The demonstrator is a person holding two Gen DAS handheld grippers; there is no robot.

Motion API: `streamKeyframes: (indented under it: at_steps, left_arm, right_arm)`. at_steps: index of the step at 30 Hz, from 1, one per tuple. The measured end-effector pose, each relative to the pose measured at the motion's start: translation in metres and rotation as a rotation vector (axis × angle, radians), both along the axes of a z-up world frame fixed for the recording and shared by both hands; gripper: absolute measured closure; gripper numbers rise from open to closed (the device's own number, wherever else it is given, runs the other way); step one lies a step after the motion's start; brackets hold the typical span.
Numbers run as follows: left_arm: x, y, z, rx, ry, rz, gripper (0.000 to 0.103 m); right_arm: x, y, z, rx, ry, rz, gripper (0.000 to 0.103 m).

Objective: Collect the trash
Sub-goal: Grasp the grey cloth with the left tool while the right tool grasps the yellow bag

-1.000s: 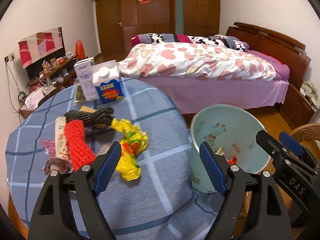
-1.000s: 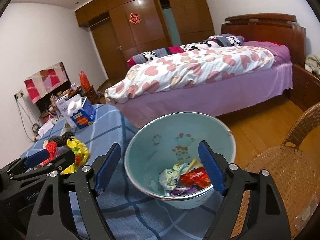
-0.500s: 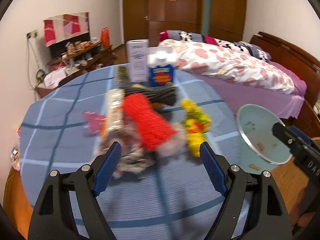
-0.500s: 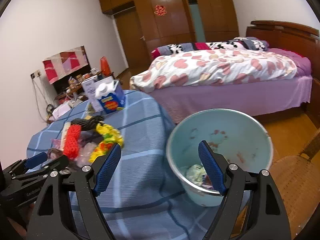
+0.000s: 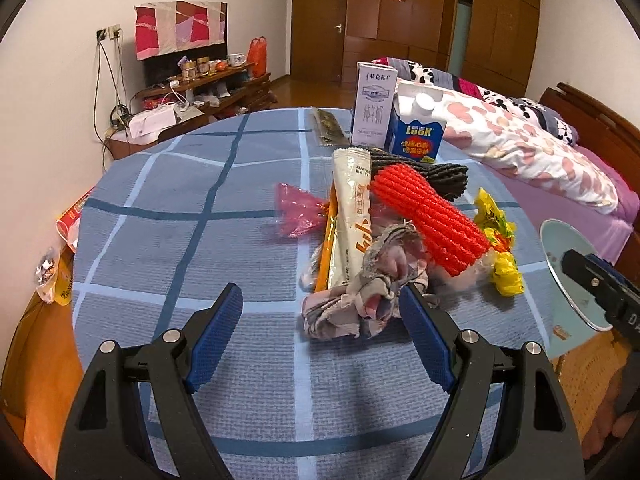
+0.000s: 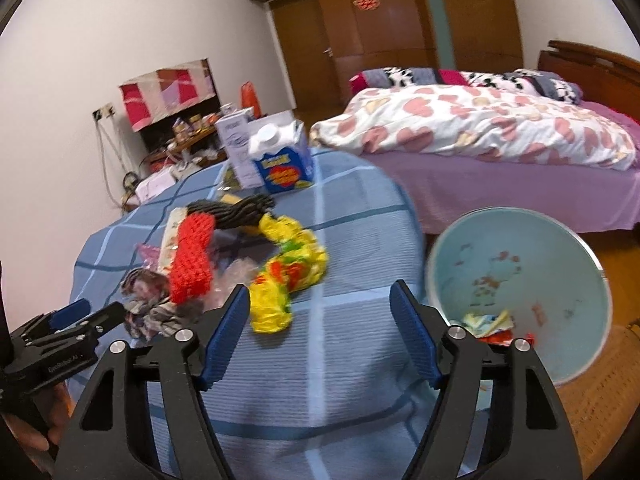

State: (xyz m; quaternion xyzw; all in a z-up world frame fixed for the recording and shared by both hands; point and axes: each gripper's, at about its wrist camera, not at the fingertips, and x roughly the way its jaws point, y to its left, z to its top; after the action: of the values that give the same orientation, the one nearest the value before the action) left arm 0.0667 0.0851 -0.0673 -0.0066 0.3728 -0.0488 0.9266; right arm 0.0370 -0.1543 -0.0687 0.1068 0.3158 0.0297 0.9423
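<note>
A pile of trash lies on the blue checked tablecloth: a red foam net, a cream sachet, pink plastic, a black net, a yellow wrapper and a crumpled grey-pink wad. My left gripper is open, and the wad sits just ahead of its right finger. My right gripper hangs over bare cloth with its jaws closing and nothing between them. The yellow wrapper lies just ahead of its left finger. A light blue bin beside the table holds several wrappers.
A white carton and a blue carton stand at the table's far side. A bed lies beyond the bin, which stands on a wicker seat. A cluttered TV stand lines the left wall.
Both views have swung left, away from the bin and toward the trash pile. The left gripper has come up close to the crumpled wad. The right jaws have narrowed a little.
</note>
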Motion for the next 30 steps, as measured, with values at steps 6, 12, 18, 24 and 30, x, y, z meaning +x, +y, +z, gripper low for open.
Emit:
streamKeyframes:
  at_steps: [6,12,18,24,30]
  left_arm:
    - [0.008,-0.012,-0.012,0.010,0.022,-0.027,0.025]
    - [0.017,-0.020,-0.019,0.014,0.032,-0.039,0.025]
    - [0.025,-0.028,-0.022,0.020,0.044,-0.056,0.036]
    - [0.026,-0.036,-0.024,0.017,0.051,-0.079,0.047]
    - [0.024,-0.041,-0.023,0.013,0.048,-0.098,0.065]
  right_arm:
    - [0.019,0.019,-0.010,-0.005,0.036,0.048,0.039]
    - [0.033,0.022,-0.020,0.007,0.073,0.057,0.042]
    - [0.044,0.026,-0.029,0.015,0.109,0.071,0.051]
    - [0.047,0.031,-0.034,0.016,0.127,0.093,0.068]
    - [0.045,0.031,-0.033,0.013,0.123,0.098,0.074]
